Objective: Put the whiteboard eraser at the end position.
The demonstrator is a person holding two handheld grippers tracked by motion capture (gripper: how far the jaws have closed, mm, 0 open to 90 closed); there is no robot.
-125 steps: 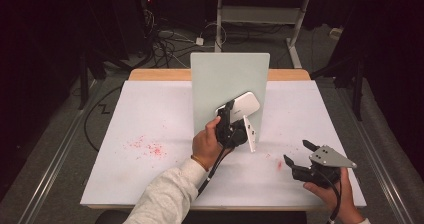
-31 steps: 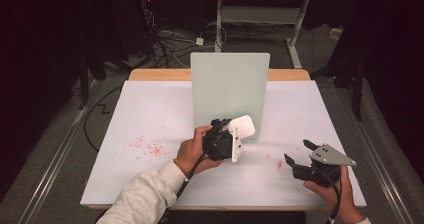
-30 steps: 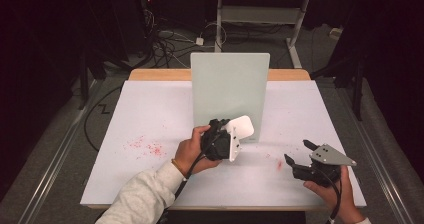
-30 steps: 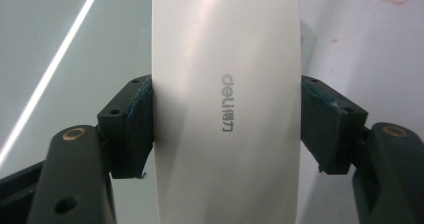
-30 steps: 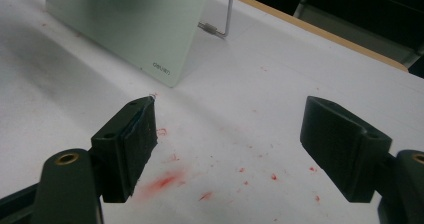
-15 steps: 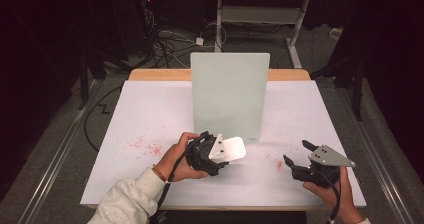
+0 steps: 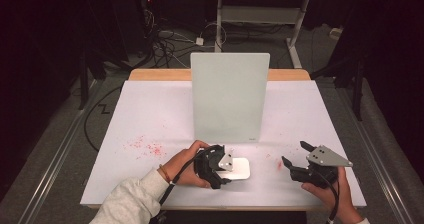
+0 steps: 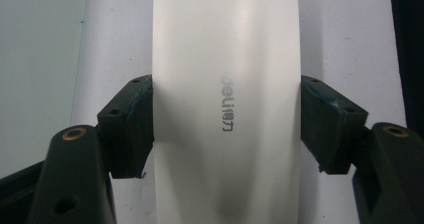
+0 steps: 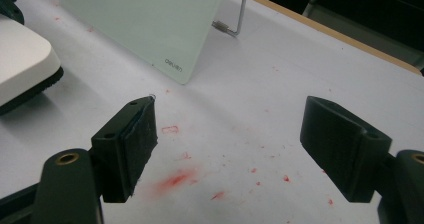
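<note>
The left hand-held gripper (image 7: pixel 223 167) pinches a white whiteboard eraser (image 8: pixel 225 104) across its width, its 2 jaws pressed to the eraser's sides. The eraser lies low on the worktop (image 7: pixel 150 109), in front of the upright glass board (image 7: pixel 229 96). The right hand-held gripper (image 7: pixel 300 159) hovers spread and empty near a red smear (image 9: pixel 172 179). If setting the eraser down is the step in hand, it is best lowered flat until its dark felt rests fully, then the jaws opened slowly so it does not tip
</note>
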